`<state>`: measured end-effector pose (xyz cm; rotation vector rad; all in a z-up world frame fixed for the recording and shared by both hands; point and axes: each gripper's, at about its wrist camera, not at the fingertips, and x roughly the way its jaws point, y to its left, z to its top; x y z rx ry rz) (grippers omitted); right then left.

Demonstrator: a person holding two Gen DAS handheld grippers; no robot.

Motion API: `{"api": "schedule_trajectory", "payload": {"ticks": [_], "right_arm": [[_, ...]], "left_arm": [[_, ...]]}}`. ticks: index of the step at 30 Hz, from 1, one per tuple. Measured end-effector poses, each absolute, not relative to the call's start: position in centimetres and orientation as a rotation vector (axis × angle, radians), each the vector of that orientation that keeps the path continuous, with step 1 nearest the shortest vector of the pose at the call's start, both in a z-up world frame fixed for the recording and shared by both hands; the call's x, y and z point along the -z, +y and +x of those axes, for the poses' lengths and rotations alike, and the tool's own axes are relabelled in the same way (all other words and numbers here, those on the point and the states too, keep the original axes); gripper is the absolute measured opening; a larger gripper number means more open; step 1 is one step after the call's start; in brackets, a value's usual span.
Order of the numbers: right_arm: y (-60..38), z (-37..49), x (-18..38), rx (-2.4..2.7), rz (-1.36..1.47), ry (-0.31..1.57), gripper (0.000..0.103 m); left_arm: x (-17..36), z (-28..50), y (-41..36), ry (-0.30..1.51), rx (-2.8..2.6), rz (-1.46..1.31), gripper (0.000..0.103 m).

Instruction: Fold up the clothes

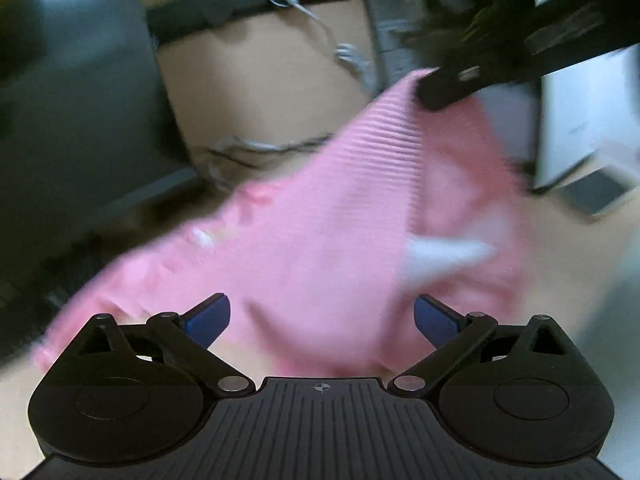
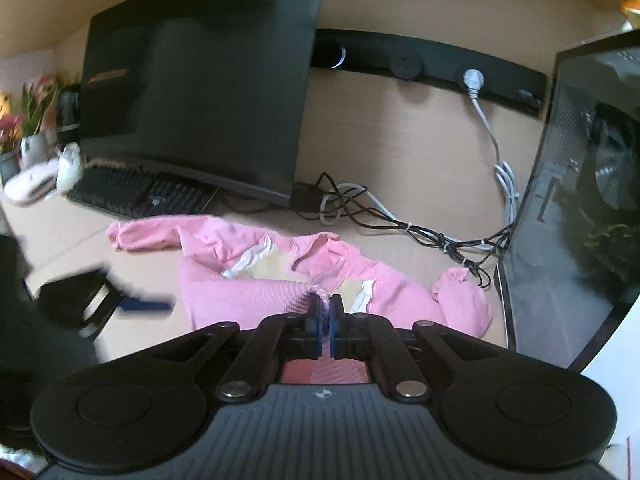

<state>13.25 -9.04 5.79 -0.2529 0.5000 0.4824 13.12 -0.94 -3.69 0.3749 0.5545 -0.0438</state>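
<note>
A pink ribbed knit garment point(image 2: 248, 284) with white trim lies spread on the wooden desk, one sleeve stretched toward the keyboard. My right gripper point(image 2: 326, 308) is shut on the garment's near ribbed edge and lifts it. In the left wrist view that pink garment point(image 1: 320, 240) is blurred, with one corner raised high by the right gripper point(image 1: 444, 92). My left gripper point(image 1: 322, 318) hovers open just before the cloth, with nothing between its blue pads point(image 1: 210, 318). From the right wrist view the left gripper point(image 2: 148, 304) appears blurred at the garment's left side.
A dark monitor point(image 2: 200, 92) and a black keyboard point(image 2: 136, 196) stand behind the garment. Tangled cables point(image 2: 400, 224) run along the desk to a PC case point(image 2: 580, 200) on the right. Flowers in pots point(image 2: 28, 120) sit at the far left.
</note>
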Motion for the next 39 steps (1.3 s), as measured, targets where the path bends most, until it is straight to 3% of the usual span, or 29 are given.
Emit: {"api": "schedule_trajectory", "payload": {"ticks": [4, 11, 12, 14, 15, 16, 24, 27, 29, 30, 31, 35, 39], "right_arm": [[-9.7, 12.8, -4.8, -0.456, -0.299, 0.487, 0.003], [-10.4, 13.1, -3.6, -0.416, -0.307, 0.465, 0.003], [-10.4, 12.9, -3.4, -0.424, -0.301, 0.467, 0.006], [-10.3, 12.1, -2.5, -0.465, -0.288, 0.487, 0.025], [-10.2, 11.6, -2.0, -0.487, -0.281, 0.499, 0.048], [-9.9, 11.1, -1.4, -0.513, -0.281, 0.512, 0.060], [-1.6, 8.9, 4.5, -0.687, -0.457, 0.526, 0.069], [1.8, 10.6, 6.8, -0.641, -0.554, 0.510, 0.069], [2.5, 12.4, 6.5, -0.577, -0.571, 0.490, 0.049], [2.1, 13.2, 5.6, -0.541, -0.548, 0.479, 0.022], [1.2, 14.1, 3.9, -0.499, -0.496, 0.464, 0.016], [-4.2, 15.8, -3.5, -0.322, -0.325, 0.356, 0.014], [-9.2, 15.3, -7.2, -0.240, -0.283, 0.330, 0.013]], "left_arm": [[3.4, 16.3, 3.7, 0.546, -0.135, 0.410, 0.102], [-2.8, 15.8, 13.3, 0.501, -0.265, 0.392, 0.103], [-3.4, 15.4, 14.4, 0.503, -0.276, 0.376, 0.103], [-3.6, 14.9, 16.0, 0.522, -0.287, 0.350, 0.103], [-3.5, 14.7, 16.7, 0.536, -0.287, 0.337, 0.103], [-3.3, 14.6, 17.1, 0.554, -0.284, 0.328, 0.103], [-3.6, 16.5, 16.1, 0.630, -0.118, 0.183, 0.103], [-5.9, 17.5, 16.0, 0.612, -0.065, 0.120, 0.103], [-7.4, 18.2, 16.3, 0.592, -0.047, 0.096, 0.103], [-8.0, 18.3, 16.4, 0.574, -0.050, 0.108, 0.103], [-8.6, 18.4, 16.5, 0.553, -0.058, 0.129, 0.103], [-9.3, 18.1, 16.8, 0.502, -0.092, 0.207, 0.103], [-7.4, 16.4, 17.8, 0.541, -0.064, 0.173, 0.103]]}}
